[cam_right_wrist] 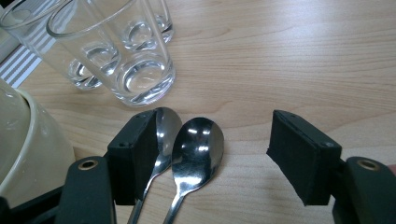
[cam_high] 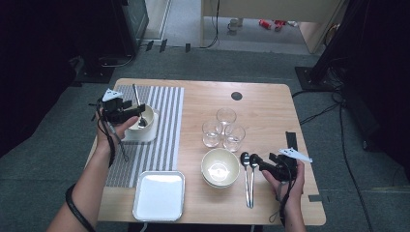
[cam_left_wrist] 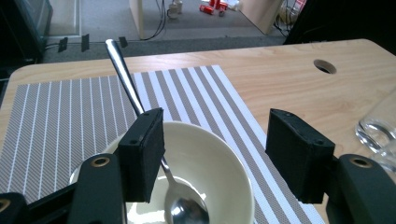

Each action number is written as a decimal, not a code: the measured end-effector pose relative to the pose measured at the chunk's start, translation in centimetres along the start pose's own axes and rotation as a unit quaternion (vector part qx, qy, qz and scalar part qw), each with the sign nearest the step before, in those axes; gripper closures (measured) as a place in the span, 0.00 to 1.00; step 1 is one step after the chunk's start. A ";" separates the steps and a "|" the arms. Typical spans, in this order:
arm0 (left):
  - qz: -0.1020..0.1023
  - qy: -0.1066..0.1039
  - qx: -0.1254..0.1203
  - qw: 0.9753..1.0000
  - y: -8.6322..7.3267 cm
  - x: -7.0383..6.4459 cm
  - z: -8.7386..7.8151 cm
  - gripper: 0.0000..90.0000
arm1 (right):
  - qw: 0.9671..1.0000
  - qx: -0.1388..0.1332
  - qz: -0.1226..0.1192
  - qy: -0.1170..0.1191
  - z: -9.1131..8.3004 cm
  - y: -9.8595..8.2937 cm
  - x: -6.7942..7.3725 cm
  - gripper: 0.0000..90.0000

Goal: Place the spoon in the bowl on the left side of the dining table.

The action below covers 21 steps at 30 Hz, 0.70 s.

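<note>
A cream bowl (cam_high: 148,122) stands on a striped placemat (cam_high: 167,111) at the table's left, with a metal spoon (cam_high: 136,96) leaning in it. My left gripper (cam_high: 134,111) hovers open at the bowl's near rim. In the left gripper view the bowl (cam_left_wrist: 219,163) lies between the jaws and the spoon (cam_left_wrist: 133,95) passes behind the left jaw, untouched. Two spoons (cam_high: 249,181) lie side by side at the front right. My right gripper (cam_high: 261,162) is open over their bowls. Up close, the left spoon (cam_right_wrist: 164,126) sits against the left jaw and the right spoon (cam_right_wrist: 198,144) lies in the gap.
Three empty glasses (cam_high: 224,128) cluster mid-table, just beyond the spoons. Stacked cream bowls (cam_high: 220,167) sit left of the spoons. A white square plate (cam_high: 159,195) rests at the front edge. A cable hole (cam_high: 236,95) marks the far side.
</note>
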State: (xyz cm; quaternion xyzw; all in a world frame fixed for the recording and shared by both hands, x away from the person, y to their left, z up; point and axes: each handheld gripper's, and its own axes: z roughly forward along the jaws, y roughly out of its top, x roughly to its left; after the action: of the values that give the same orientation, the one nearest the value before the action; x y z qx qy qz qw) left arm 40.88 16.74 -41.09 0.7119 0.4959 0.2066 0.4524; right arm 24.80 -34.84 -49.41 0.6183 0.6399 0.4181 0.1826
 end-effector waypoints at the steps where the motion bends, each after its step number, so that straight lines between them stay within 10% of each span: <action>1: 0.000 -0.001 -0.001 1.000 -0.2 -0.1 -0.2 0.41 | 1.000 -0.001 -0.001 0.001 0.0 0.0 0.0 0.37; 21: 0.020 -0.018 -0.011 1.000 -3.5 -3.9 -4.8 0.13 | 1.000 0.005 -0.019 -0.008 0.2 -0.2 0.5 0.35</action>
State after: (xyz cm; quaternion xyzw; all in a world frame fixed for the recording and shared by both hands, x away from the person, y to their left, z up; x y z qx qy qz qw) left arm 33.84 15.66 -41.05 0.7204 0.4709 0.2082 0.4647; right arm 24.77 -34.25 -49.50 0.6101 0.6526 0.4060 0.1927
